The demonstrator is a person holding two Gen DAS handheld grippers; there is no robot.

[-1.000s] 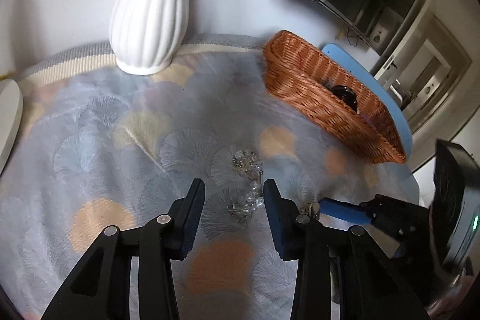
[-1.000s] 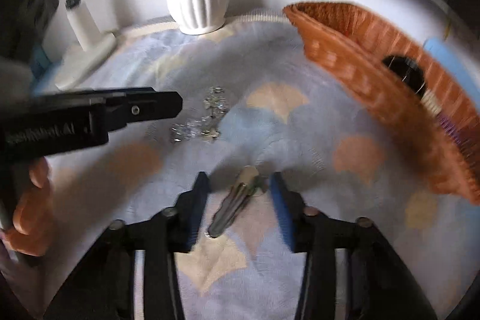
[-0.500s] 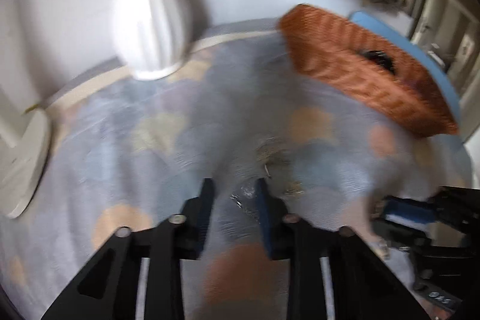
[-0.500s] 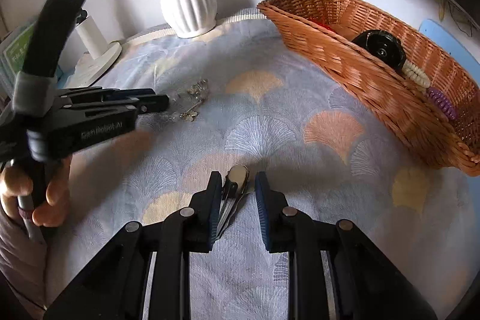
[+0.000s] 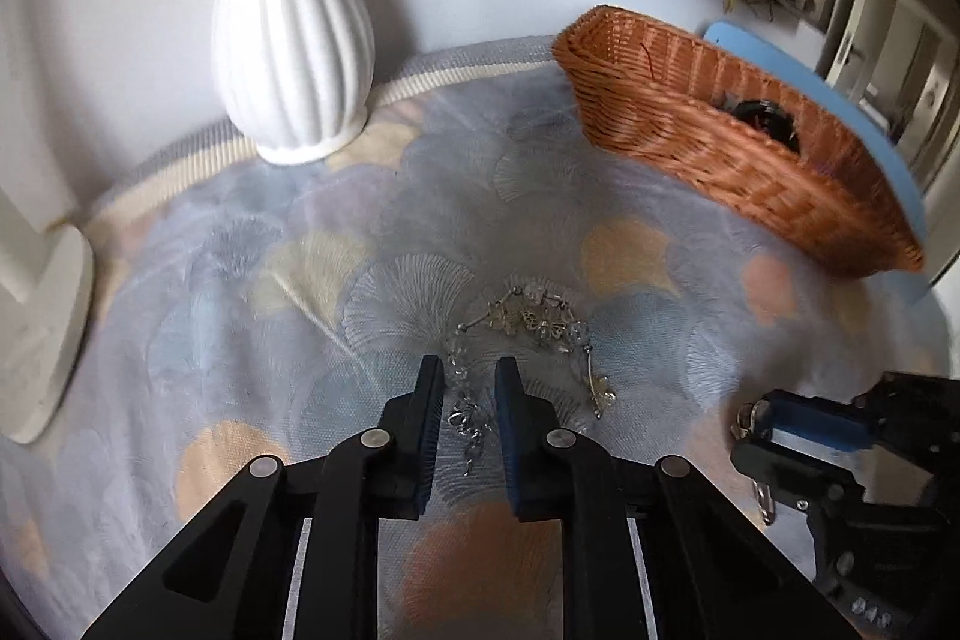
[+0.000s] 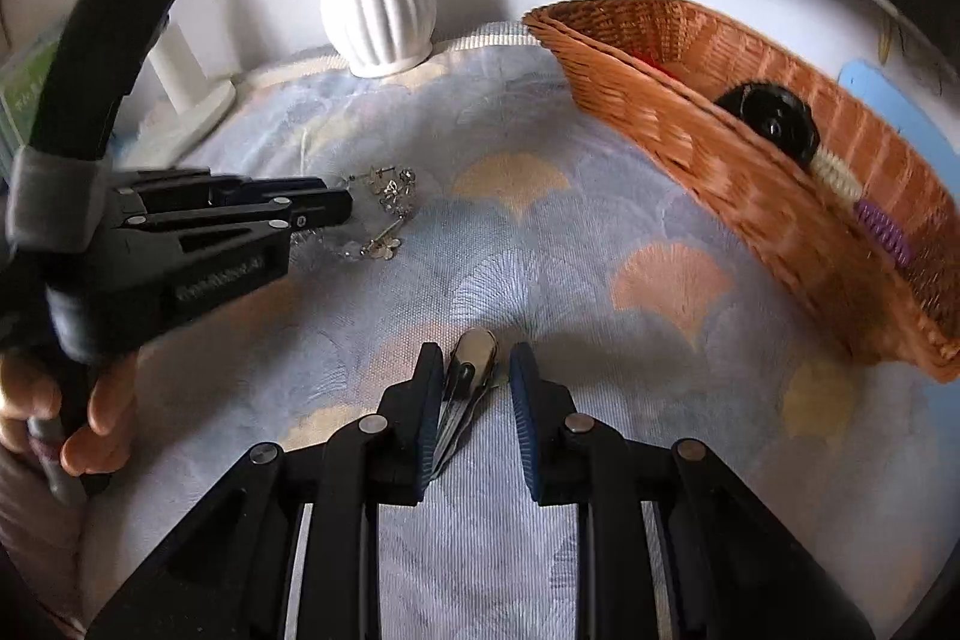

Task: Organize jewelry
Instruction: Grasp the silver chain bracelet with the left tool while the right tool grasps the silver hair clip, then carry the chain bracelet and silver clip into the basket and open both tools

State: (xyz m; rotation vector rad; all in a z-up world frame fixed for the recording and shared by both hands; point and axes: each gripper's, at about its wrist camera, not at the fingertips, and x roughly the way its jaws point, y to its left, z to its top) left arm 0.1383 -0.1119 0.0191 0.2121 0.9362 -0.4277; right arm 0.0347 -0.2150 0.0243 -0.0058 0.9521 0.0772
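A clear-bead and silver chain (image 5: 528,325) lies in a loose heap on the patterned cloth; it also shows in the right wrist view (image 6: 387,214). My left gripper (image 5: 469,382) straddles one end of the chain, jaws narrowly apart, not clamped. A metal hair clip (image 6: 468,376) lies on the cloth between the fingers of my right gripper (image 6: 471,364), resting against the left finger, with a gap to the right one. The right gripper also shows in the left wrist view (image 5: 798,424), and the left gripper in the right wrist view (image 6: 324,211). A wicker basket (image 6: 690,100) holds several pieces.
A white ribbed vase (image 5: 288,40) with blue flowers stands at the back by the wall. A white stand base (image 5: 42,334) sits at the left. The basket (image 5: 720,148) stands at the back right, on a blue board (image 5: 840,100). The cloth's front right edge drops off.
My left gripper has moved forward over the chain and narrowed its jaws around one end. My right gripper has narrowed around the hair clip and stayed over it.
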